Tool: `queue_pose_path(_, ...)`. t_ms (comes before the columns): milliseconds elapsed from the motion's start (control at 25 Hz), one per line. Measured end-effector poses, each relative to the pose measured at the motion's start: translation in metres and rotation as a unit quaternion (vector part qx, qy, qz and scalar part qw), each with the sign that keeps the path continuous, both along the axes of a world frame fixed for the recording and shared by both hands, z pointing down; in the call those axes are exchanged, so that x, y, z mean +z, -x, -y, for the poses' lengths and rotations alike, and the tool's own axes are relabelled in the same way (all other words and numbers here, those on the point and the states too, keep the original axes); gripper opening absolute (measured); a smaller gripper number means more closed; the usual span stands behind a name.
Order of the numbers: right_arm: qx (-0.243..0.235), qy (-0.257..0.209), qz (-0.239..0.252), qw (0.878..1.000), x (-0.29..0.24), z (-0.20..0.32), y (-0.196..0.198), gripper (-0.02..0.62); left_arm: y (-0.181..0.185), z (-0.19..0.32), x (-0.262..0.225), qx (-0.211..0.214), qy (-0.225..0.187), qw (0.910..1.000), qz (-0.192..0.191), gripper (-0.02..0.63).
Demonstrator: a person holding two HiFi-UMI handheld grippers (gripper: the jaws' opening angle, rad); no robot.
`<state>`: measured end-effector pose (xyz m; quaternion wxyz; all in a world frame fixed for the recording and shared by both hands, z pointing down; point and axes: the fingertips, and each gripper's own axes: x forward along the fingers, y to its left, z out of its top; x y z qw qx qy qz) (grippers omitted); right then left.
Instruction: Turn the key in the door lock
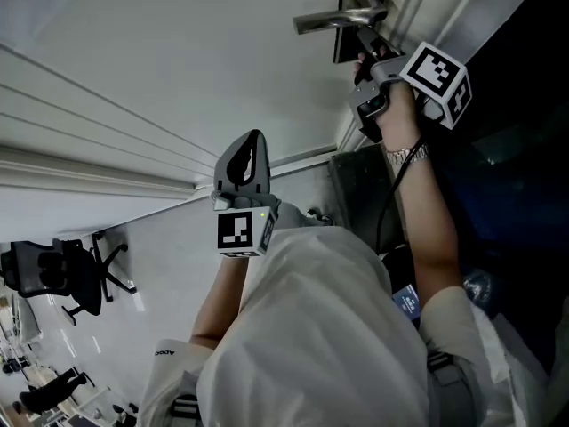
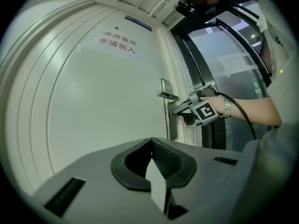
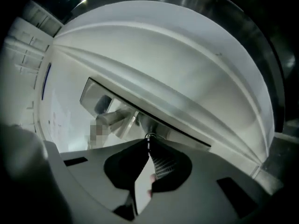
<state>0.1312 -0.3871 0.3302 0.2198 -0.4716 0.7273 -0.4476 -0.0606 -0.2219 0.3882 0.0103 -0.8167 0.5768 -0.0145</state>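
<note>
The right gripper [image 1: 364, 39] is pressed up against the white door [image 1: 169, 69], just below the metal door handle [image 1: 340, 18]; its jaws are clenched on the key [image 3: 150, 137], of which only a small metal ring shows at the very tips, right at the door's face; the handle [image 3: 113, 118] lies just beside and beyond the jaws in the right gripper view; seen from the left gripper view, the right gripper [image 2: 176, 114] meets the lock plate [image 2: 173, 127] under the handle [image 2: 167, 95], the hand behind it wearing a wristwatch [image 2: 227, 108]; the left gripper [image 1: 243, 160] hangs well apart from the lock, facing the door panel, jaws pressed together on nothing [image 2: 150, 149].
</note>
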Motion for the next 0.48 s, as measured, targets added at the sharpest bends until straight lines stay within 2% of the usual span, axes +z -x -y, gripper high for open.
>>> queue_pose_path(200, 0.003, 0.029, 0.094, 0.995, 0.0030, -0.0005, 0.0005, 0.020, 0.0057, -0.0027, -0.0027, -0.004, -0.002, 1.0000, 0.000, 0.009)
queue_pose_path(480, 0.001, 0.029, 0.086, 0.996, 0.0026, -0.0022, 0.0014, 0.021, 0.0066, -0.0020, -0.0090, -0.010, -0.007, 0.9999, 0.001, 0.009)
